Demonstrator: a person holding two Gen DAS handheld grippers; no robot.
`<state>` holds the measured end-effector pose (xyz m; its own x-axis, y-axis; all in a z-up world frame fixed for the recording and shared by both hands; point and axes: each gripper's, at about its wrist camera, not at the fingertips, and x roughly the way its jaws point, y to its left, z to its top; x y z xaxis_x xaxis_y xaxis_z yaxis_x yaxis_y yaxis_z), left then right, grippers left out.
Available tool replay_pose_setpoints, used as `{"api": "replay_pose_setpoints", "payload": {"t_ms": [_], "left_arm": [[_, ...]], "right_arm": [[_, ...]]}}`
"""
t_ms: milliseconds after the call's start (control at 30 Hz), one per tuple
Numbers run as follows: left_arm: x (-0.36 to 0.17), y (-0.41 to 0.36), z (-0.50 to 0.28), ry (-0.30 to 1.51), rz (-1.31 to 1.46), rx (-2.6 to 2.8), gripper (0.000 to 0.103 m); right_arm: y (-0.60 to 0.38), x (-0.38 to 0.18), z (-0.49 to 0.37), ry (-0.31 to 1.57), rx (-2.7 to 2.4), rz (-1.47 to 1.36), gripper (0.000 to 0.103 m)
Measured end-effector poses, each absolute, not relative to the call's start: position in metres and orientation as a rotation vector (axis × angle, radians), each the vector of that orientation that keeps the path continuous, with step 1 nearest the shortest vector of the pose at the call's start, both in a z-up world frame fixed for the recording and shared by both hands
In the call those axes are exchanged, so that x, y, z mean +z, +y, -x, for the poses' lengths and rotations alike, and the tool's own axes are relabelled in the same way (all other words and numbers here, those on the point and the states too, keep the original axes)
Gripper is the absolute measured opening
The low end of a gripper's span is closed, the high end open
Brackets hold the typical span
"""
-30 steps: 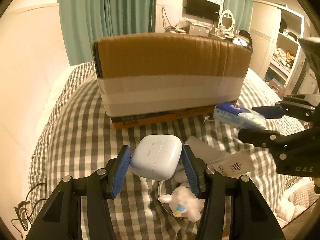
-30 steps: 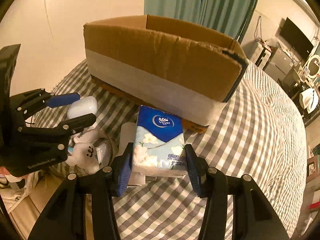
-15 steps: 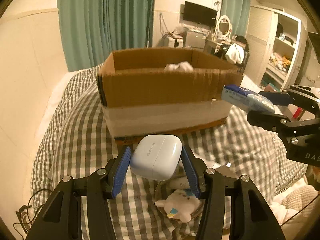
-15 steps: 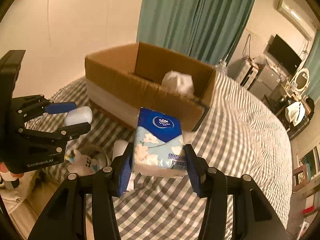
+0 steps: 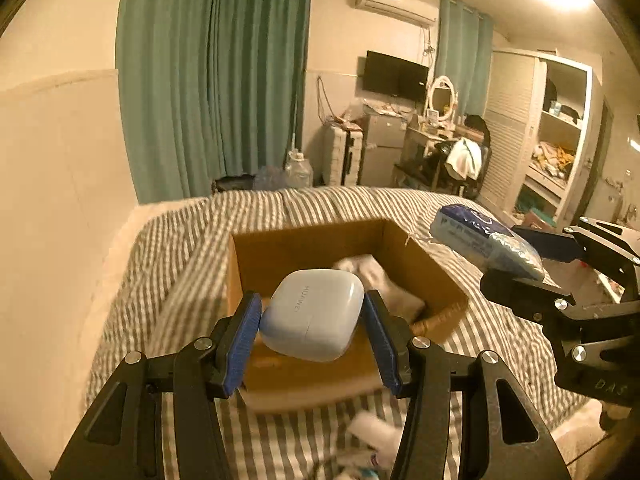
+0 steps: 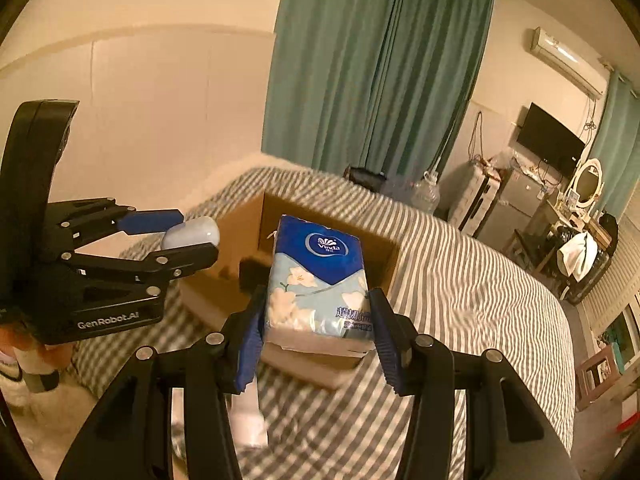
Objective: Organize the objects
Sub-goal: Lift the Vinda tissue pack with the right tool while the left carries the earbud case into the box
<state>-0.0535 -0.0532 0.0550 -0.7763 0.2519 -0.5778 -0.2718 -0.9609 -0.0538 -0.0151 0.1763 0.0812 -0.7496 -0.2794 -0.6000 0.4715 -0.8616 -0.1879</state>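
My left gripper (image 5: 312, 318) is shut on a white earbud case (image 5: 312, 314) and holds it above the near edge of an open cardboard box (image 5: 424, 264) on the checked bed. My right gripper (image 6: 318, 320) is shut on a blue tissue pack (image 6: 318, 280) and holds it over the same box (image 6: 248, 232). In the left wrist view the tissue pack (image 5: 484, 240) hangs to the right of the box. In the right wrist view the left gripper (image 6: 192, 234) with the case (image 6: 192, 232) is at the left. Something white (image 5: 380, 276) lies inside the box.
The checked bedspread (image 6: 460, 280) reaches out around the box. White items (image 5: 372, 436) lie on the bed in front of the box. A wall (image 5: 60, 200) stands at the left, with green curtains (image 5: 212, 80) behind. Furniture (image 5: 436, 152) stands beyond the bed.
Both grippers have risen and moved forward with their loads. The box, seen side-on before, now shows its open inside from above.
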Motion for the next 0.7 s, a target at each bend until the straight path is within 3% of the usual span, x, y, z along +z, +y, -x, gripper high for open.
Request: {"api": "replay_pose_setpoints", "payload": {"t_ms": [333,700], "left_arm": [[0.051,-0.06,0.122,0.039,0.976,2.743,0.054],[0.0,-0.057,0.176,0.118,1.101,2.662,0.054]], "right_arm": [[0.153,0.089,0.092,0.402,-2.56,-0.832,0.049],[0.16,0.028,0.169,0.33,-2.466,-0.988,0.049]]}}
